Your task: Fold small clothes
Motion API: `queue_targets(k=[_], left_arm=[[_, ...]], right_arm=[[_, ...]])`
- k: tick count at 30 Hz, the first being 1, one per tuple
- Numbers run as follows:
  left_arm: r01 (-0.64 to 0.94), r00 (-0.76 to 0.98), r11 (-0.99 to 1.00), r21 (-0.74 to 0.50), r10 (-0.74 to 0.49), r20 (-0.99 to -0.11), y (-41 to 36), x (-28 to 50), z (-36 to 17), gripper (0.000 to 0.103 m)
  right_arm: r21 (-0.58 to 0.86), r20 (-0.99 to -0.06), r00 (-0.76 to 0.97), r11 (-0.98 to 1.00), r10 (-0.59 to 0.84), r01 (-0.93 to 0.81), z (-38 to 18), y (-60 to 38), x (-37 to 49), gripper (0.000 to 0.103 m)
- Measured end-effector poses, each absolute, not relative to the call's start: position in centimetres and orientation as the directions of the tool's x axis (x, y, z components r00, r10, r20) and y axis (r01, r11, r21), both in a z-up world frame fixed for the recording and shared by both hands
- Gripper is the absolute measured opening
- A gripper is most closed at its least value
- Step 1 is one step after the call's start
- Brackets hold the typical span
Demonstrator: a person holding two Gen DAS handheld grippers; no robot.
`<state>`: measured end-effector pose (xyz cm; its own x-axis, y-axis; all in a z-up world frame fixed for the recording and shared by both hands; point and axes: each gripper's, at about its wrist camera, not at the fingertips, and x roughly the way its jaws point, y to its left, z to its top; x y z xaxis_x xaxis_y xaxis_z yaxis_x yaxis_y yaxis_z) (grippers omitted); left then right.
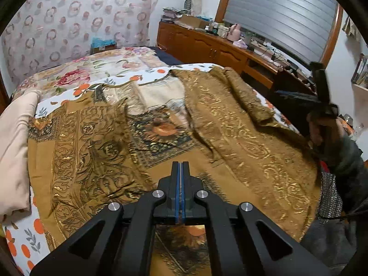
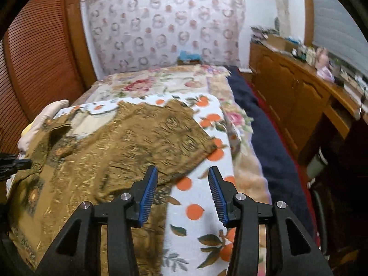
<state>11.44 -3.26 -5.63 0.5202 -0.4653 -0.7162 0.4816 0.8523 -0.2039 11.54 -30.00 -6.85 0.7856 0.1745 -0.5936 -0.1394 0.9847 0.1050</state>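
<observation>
Bedroom setting: a bed covered by an orange-print sheet, with a wooden desk along the wall beside it. All positions below are given relative to the bed.

Task item: a brown patterned garment lies spread across the middle of the bed, one side panel already turned inward over its centre. A pale pillow rests at the bed's left edge.

Left gripper: fingers fully closed, pad against pad, over the near hem of the garment. No cloth is visible between the tips.

Right gripper: fingers parted and empty, above the bed's right side, where the garment's edge meets bare sheet.

Step in hand, as judged: between folds, with an early fold complete and both tools repositioning.

Next move requires: opening the left fingers, seating each gripper on a hem corner, closing firmly, then carrying the hem evenly toward the collar end of the bed.
</observation>
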Motion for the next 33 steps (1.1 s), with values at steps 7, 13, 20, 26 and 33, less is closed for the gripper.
queue_targets(k=[7,13,20,26,33], left_arm=[[0.462,0.552,0.872,-0.163,-0.426,-0.716,-3.8,11.3,-4.8,0.002],[0.405,0.582,0.905,-0.134,-0.368,-0.726,-2.8,12.2,-5.3,0.041],[0.374,0.595,0.916,-0.146,-0.358,-0.720,-1.6,12.8,-6.0,0.077],[0.341,0.609,0.930,-0.138,-0.330,-0.721,-0.7,13.2,-6.2,0.077],[0.316,0.619,0.938,-0.140,-0.316,-0.719,0.1,13.6,-6.5,0.077]], right_arm=[[0.218,-0.623,0.743,0.966,0.245,-0.136,-7.1,-30.5,14.8,0.048],[0.256,-0.657,0.708,0.960,0.261,-0.117,-7.8,-31.3,17.5,0.047],[0.172,-0.647,0.710,0.960,0.278,-0.219,-6.4,-28.9,18.5,0.001],[0.135,-0.565,0.738,0.924,0.369,-0.359,-1.8,-25.3,19.1,0.001],[0.092,-0.540,0.680,0.838,0.496,-0.538,1.0,-18.4,19.7,0.001]])
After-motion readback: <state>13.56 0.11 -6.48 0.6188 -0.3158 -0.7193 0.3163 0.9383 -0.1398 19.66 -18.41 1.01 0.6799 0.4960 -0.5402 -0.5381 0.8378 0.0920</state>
